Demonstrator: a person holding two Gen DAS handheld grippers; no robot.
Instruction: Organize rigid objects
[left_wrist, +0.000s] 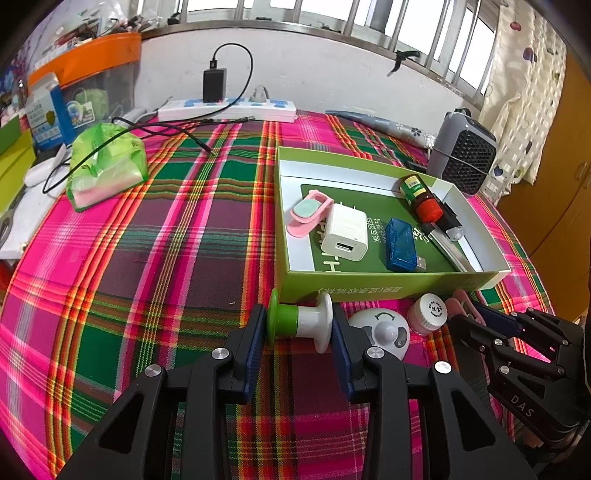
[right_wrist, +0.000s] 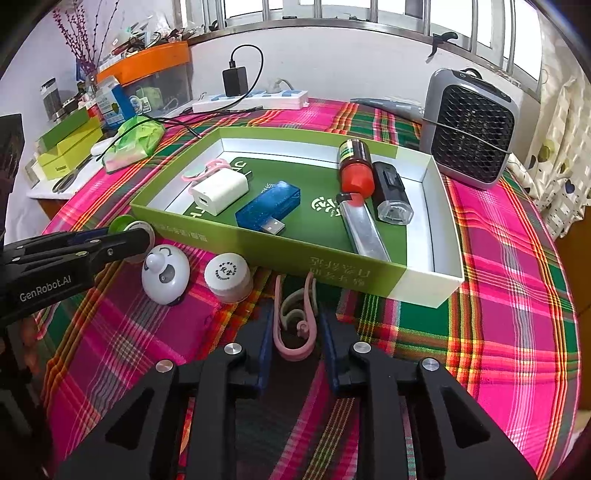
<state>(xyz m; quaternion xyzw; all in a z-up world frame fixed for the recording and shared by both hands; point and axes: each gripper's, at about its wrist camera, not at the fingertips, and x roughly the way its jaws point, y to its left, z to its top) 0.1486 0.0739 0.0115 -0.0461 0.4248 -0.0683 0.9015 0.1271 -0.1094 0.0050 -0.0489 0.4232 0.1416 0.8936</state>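
Note:
My left gripper (left_wrist: 299, 319) is shut on a green-and-white spool-shaped knob (left_wrist: 295, 321) lying on the plaid cloth, its pads pressing on both end flanges. In front of the green box (right_wrist: 258, 245), my right gripper (right_wrist: 295, 314) is shut on a pink clip (right_wrist: 293, 352). Between the two grippers lie a white round gadget (right_wrist: 166, 273) and a white-capped jar (right_wrist: 229, 277). The box (left_wrist: 369, 284) holds another pink clip (left_wrist: 308, 216), a white charger (left_wrist: 345, 232), a blue USB stick (left_wrist: 400, 243), a red-capped bottle (left_wrist: 421, 197), a black torch (right_wrist: 391, 194) and a silver blade (right_wrist: 364, 229).
A grey fan heater (right_wrist: 469, 129) stands behind the box at the right. At the back a power strip (left_wrist: 229, 109) lies with a black charger and trailing cables. A green tissue pack (left_wrist: 107, 162) and stacked boxes (right_wrist: 68, 147) crowd the left edge.

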